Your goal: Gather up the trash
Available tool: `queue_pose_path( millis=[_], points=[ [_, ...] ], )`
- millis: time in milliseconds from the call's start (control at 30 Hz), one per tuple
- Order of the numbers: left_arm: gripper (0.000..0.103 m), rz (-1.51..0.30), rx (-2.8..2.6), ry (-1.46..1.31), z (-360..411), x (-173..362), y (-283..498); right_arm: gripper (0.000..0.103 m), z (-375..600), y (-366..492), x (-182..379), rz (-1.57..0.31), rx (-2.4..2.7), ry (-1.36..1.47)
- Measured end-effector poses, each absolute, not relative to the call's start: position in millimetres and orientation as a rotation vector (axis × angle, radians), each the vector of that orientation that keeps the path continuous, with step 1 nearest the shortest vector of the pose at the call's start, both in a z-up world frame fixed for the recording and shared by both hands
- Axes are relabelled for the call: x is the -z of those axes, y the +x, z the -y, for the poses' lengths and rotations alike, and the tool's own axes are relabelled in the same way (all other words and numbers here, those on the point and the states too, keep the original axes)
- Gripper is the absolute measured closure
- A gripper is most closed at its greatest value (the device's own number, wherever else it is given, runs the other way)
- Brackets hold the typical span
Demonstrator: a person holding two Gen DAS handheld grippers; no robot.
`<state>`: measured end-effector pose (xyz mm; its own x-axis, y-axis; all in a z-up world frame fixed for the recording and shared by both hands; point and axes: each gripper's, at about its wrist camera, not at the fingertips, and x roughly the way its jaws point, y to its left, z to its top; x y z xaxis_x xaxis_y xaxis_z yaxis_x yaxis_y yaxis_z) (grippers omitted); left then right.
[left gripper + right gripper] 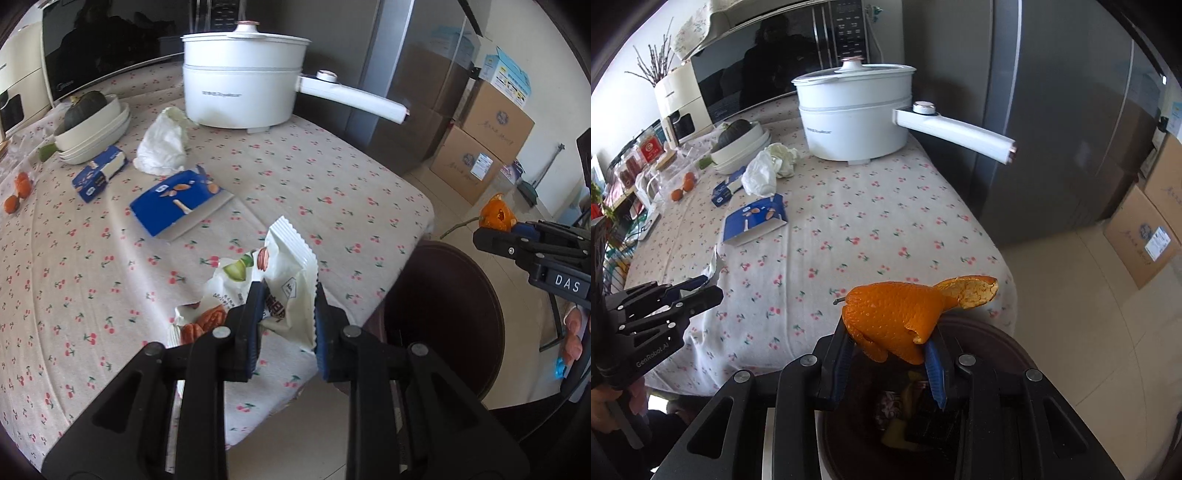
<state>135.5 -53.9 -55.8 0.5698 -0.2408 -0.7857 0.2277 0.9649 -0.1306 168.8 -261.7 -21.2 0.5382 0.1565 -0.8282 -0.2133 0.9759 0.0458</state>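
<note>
With the right tool [890, 356] clamping orange peel [897, 314] above the part-filled bin [997, 336] and the left tool [290, 314] gripping a snack wrapper [284, 273], blue packets [177, 201] and tissue [162, 147] remain on the worktop [295, 177].

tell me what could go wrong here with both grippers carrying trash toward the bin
1. The orange peel is wider than the right gripper and flares out; released off-centre, it could catch the rim of the dark bin and land on the floor.
2. The left gripper pinches only part of the crumpled snack wrapper, still above the table; it might slip out before reaching the bin.
</note>
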Motion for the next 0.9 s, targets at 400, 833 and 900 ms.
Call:
queue_pose_path(
  millis=[400, 833, 900],
  points=[
    [0.076, -0.955, 0.491, 0.121, 142, 73, 108, 0.067, 345, 112, 36, -1.033, -0.059, 0.061],
    [0.019, -0.979, 0.488, 0.161, 154, 80, 106, 0.066, 369, 104, 51, -1.072, -0.01, 0.092],
    [0.019, -0.985, 0.455, 0.148, 144, 78, 108, 0.066, 368, 105, 52, -1.076, -0.012, 0.094]
  ],
)
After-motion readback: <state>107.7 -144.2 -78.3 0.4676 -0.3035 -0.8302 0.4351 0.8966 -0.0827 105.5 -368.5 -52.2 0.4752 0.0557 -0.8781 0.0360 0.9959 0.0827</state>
